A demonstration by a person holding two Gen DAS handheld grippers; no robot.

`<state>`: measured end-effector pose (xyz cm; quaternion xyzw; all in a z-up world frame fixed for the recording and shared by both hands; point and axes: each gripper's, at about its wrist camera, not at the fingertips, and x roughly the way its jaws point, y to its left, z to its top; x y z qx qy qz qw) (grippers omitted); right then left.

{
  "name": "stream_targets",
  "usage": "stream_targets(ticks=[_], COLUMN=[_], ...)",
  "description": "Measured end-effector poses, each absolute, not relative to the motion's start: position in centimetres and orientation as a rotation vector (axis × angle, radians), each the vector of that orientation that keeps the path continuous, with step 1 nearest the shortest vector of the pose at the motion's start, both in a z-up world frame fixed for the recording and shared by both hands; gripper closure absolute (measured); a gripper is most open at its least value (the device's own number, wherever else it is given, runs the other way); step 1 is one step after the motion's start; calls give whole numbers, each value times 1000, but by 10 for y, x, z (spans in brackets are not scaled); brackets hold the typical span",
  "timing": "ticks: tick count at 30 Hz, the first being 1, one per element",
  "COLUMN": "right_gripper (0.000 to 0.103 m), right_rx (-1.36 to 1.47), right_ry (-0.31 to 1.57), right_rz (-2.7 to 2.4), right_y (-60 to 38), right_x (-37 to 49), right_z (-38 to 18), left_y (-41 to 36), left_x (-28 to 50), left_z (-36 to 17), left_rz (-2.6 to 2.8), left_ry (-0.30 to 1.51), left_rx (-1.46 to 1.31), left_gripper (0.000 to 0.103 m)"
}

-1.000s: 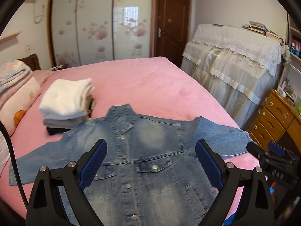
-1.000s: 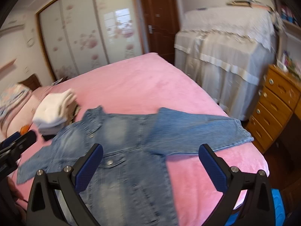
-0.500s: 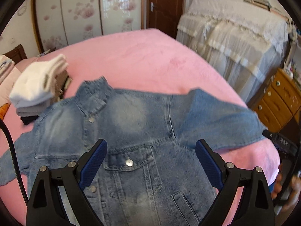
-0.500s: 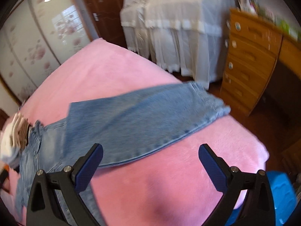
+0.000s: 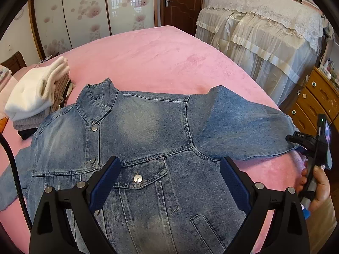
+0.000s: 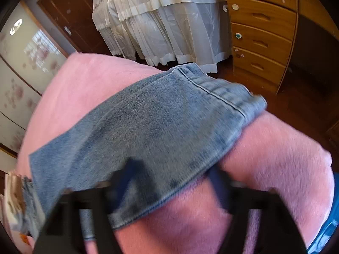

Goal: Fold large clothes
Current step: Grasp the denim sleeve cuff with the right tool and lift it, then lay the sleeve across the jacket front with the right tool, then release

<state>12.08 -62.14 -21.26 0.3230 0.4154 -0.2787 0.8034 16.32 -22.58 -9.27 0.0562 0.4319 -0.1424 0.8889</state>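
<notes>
Pink bed (image 5: pixel 169 63), floral wardrobe (image 5: pixel 84 10) behind

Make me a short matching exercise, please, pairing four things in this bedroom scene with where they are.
Things:
1. denim jacket
2. folded clothes
3. drawers
4. door

Places:
A. past the far end of the bed
B. spread flat on the pink bed
C. stacked beside the jacket's collar
D. on the floor near the jacket's outstretched sleeve

Pairs: 1-B, 2-C, 3-D, 4-A
</notes>
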Motion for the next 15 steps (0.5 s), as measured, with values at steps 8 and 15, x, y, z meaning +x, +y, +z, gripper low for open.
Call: stream_targets(ticks=[8,15], right_gripper=[99,99], right_rx=[540,280], right_ry=[731,640], right_rz=[-474,-172], right_y=[-567,-434], right_x=[127,155], right_z=[-135,-49], left_y=[-196,-147], left_x=[160,151], left_z=[-84,-75], left_rz=[-276,-203], left_ry=[893,874], left_rx=[71,16], left_gripper=[9,9])
